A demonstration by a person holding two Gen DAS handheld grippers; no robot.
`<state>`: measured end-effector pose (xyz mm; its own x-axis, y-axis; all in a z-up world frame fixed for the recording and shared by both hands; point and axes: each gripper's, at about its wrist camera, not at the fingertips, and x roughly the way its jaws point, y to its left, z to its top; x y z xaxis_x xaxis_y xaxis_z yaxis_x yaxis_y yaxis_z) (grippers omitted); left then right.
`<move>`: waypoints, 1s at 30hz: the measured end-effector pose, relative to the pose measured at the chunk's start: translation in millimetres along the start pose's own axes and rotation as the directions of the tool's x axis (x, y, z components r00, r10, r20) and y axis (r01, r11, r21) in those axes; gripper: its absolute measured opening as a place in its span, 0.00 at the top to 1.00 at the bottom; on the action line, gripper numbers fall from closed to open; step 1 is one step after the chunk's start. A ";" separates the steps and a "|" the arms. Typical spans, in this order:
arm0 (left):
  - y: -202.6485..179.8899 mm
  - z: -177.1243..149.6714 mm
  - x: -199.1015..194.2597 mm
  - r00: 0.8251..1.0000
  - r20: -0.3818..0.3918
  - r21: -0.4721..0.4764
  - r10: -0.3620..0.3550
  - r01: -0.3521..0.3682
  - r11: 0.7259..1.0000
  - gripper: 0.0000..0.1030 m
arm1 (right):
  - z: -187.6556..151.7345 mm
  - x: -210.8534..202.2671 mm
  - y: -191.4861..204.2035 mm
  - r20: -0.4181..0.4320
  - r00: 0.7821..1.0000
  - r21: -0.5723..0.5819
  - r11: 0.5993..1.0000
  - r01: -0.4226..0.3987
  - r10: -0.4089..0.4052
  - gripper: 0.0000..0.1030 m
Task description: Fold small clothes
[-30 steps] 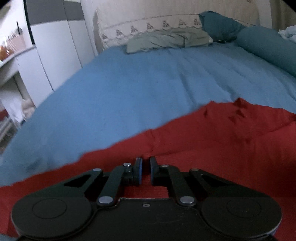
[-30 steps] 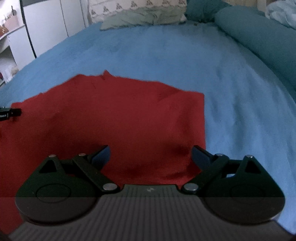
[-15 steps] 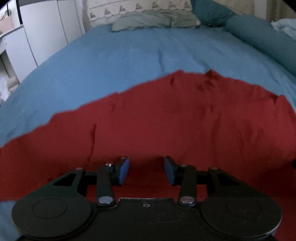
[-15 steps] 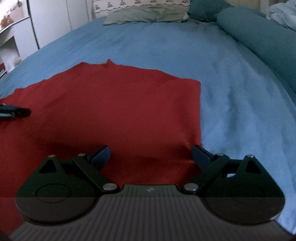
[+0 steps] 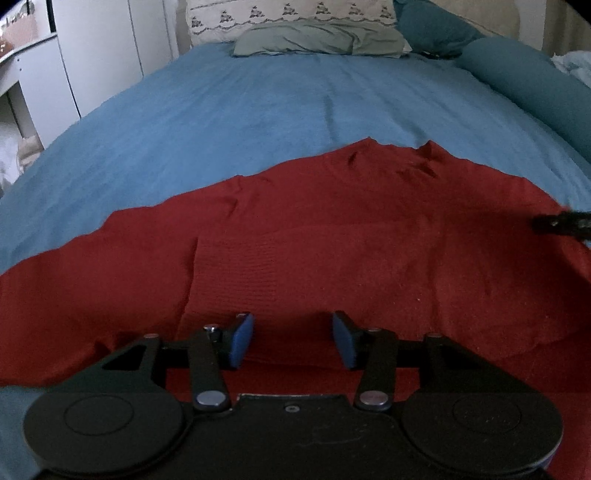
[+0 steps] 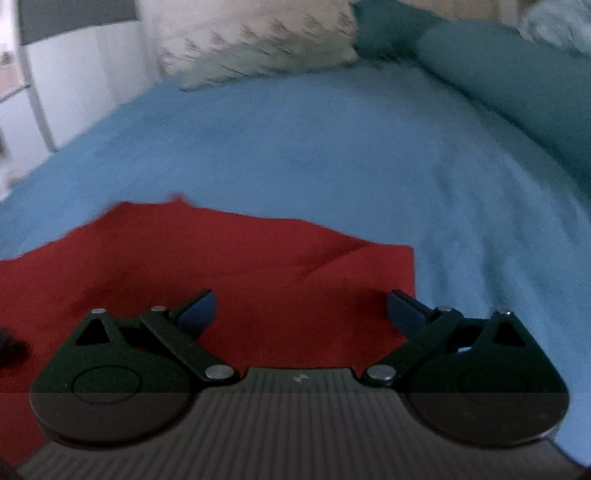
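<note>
A red garment [image 5: 332, 258] lies spread flat on the blue bedspread [image 5: 258, 110]; it also shows in the right wrist view [image 6: 240, 280]. My left gripper [image 5: 291, 339] is open and empty, just above the garment's near part, with a fold crease to its left. My right gripper [image 6: 301, 310] is wide open and empty over the garment's right near corner; its right finger [image 6: 402, 306] is by the cloth's right edge. The right gripper's tip [image 5: 561, 223] shows at the right edge of the left wrist view.
A grey-green pillow [image 5: 317, 40] and an embroidered white pillow [image 5: 288, 14] lie at the head of the bed. A teal bolster [image 5: 535, 81] runs along the right side. White cabinets [image 5: 92, 55] stand to the left of the bed.
My left gripper has opened from shut and let go of the garment, which now lies flat. My right gripper stayed open and tilted up, its view now blurred.
</note>
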<state>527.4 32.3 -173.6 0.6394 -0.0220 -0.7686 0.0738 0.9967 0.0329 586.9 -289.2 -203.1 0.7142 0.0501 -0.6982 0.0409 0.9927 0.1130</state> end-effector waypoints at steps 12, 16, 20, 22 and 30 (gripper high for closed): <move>32.8 14.2 -65.0 0.996 0.087 -0.132 -0.007 0.019 0.991 0.46 | 19.6 -90.8 25.4 0.108 0.993 -0.082 0.996 -0.046 0.055 0.00; 75.6 11.3 -114.0 0.993 0.111 -0.236 0.026 0.001 0.972 0.45 | 28.6 -139.6 64.9 0.101 0.989 -0.112 0.989 -0.092 0.103 0.00; 132.8 -0.2 -152.4 0.990 0.108 -0.346 0.090 -0.048 0.937 0.33 | 19.8 -171.1 111.8 0.021 0.987 -0.135 0.979 -0.155 0.159 0.00; 163.1 -9.1 -167.1 0.983 0.105 -0.382 0.150 -0.100 0.919 0.27 | 10.5 -179.5 137.0 -0.017 0.980 -0.140 0.971 -0.196 0.196 0.00; 300.1 -56.1 -160.2 0.955 0.033 -0.555 0.295 -0.229 0.800 0.14 | -19.5 -178.2 225.2 -0.082 0.972 -0.166 0.958 -0.232 0.221 0.00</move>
<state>404.1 339.2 -76.4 0.6574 0.2710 -0.7032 -0.5116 0.8456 -0.1524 455.1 -72.5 -67.0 0.6455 0.2769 -0.7118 -0.2426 0.9580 0.1527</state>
